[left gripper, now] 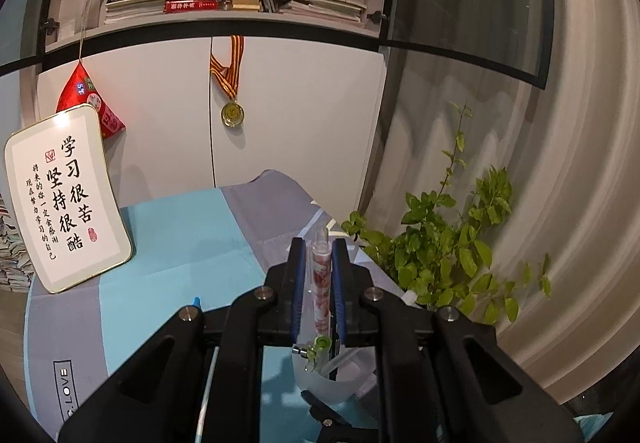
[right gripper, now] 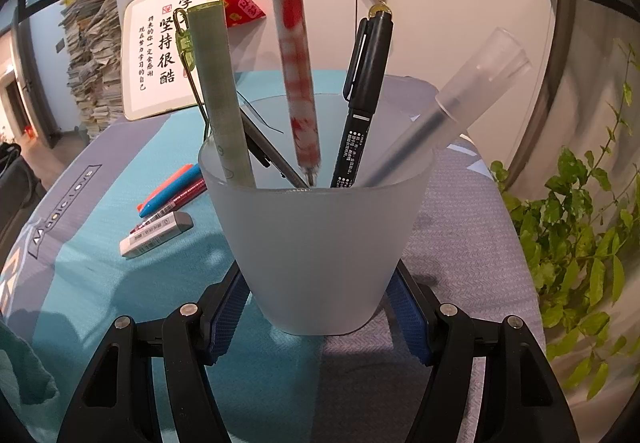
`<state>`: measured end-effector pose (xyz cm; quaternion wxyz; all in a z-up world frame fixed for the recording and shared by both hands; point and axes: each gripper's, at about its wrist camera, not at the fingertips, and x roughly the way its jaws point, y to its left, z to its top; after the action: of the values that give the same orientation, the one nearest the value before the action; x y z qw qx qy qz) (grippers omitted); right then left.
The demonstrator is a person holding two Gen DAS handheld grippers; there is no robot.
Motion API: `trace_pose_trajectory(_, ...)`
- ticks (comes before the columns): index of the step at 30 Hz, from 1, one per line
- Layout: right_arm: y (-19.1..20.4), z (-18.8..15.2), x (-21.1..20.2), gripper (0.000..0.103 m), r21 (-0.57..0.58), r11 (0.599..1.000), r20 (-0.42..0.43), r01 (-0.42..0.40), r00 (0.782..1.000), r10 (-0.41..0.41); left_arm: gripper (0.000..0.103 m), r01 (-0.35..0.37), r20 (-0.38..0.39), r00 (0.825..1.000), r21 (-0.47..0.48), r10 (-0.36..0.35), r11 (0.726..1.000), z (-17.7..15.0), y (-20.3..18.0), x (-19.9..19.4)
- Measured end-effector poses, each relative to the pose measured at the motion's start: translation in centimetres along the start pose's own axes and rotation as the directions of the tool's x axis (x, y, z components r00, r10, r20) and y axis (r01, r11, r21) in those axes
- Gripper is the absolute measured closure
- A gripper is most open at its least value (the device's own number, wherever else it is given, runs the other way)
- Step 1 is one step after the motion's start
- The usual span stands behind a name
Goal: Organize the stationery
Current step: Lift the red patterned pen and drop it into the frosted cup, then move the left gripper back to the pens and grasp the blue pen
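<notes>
Frosted translucent plastic, that is what my right gripper [right gripper: 316, 319] is clamped on: a tapered pen cup [right gripper: 320, 251] pinched near its base between the blue-padded fingers [right gripper: 228, 319], standing on the tabletop [right gripper: 120, 283] with its teal-and-grey cloth. I judge I am bracing it there so it cannot tip or slide while something is fed in from above.

My left gripper [left gripper: 316, 263] is nearly closed on a slim pen with a red-and-white floral barrel [left gripper: 322, 275], held lengthwise between the fingers. From the right wrist view that same floral pen hangs almost upright over the cup, its tip just inside the mouth (slightly blurred, so I cannot say whether it touches anything). Holding it by the upper barrel lets the point go in first.

Already leaning in the cup: a green-capped pen with a gold clip [right gripper: 220, 99], a black marker with small white print I cannot read [right gripper: 360, 103], a clear frosted pen [right gripper: 440, 115] and a dark slim one [right gripper: 272, 155] lying low.

Left on the cloth beside the cup are an orange marker [right gripper: 168, 183], a blue one [right gripper: 172, 195], a dark red glitter pen [right gripper: 180, 203] and a white-and-grey sleeved eraser [right gripper: 156, 233]; those remain to be put away.

As for writing, the cloth carries a label ending ".LOVE" [left gripper: 66, 387]. A gold-rimmed white plaque [left gripper: 68, 199] leans at the back with brush characters reading 学习很苦 坚持很酷.
</notes>
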<state>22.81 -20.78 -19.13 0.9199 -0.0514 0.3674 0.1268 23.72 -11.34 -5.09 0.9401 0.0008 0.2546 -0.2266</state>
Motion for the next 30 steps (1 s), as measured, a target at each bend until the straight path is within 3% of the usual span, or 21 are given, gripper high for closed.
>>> trace_pose_trajectory(7, 0.0, 0.0, 0.0, 0.034, -0.001, 1.0, 0.0, 0.0, 1.0, 0.0, 0.091, 0.015, -0.066, 0.998, 0.021, -0.014, 1.0, -1.1, 0.0, 0.9)
trace_pose_trajectory(15, 0.0, 0.0, 0.1, 0.033, -0.001, 1.0, -0.001, 0.0, 1.0, 0.0, 0.083, -0.012, -0.06, 0.998, -0.007, 0.011, 1.0, -1.5, 1.8, -0.7)
trace_pose_trajectory(21, 0.0, -0.1, 0.2, 0.034, -0.002, 1.0, -0.006, 0.0, 1.0, 0.0, 0.08, -0.065, -0.051, 0.997, -0.037, 0.063, 0.997, -2.4, 3.9, -2.1)
trace_pose_trajectory(30, 0.0, -0.4, 0.1, 0.034, -0.004, 1.0, -0.005, 0.001, 1.0, -0.001, 0.073, -0.15, -0.107, 0.985, -0.14, 0.136, 0.979, -5.0, 8.5, -2.4)
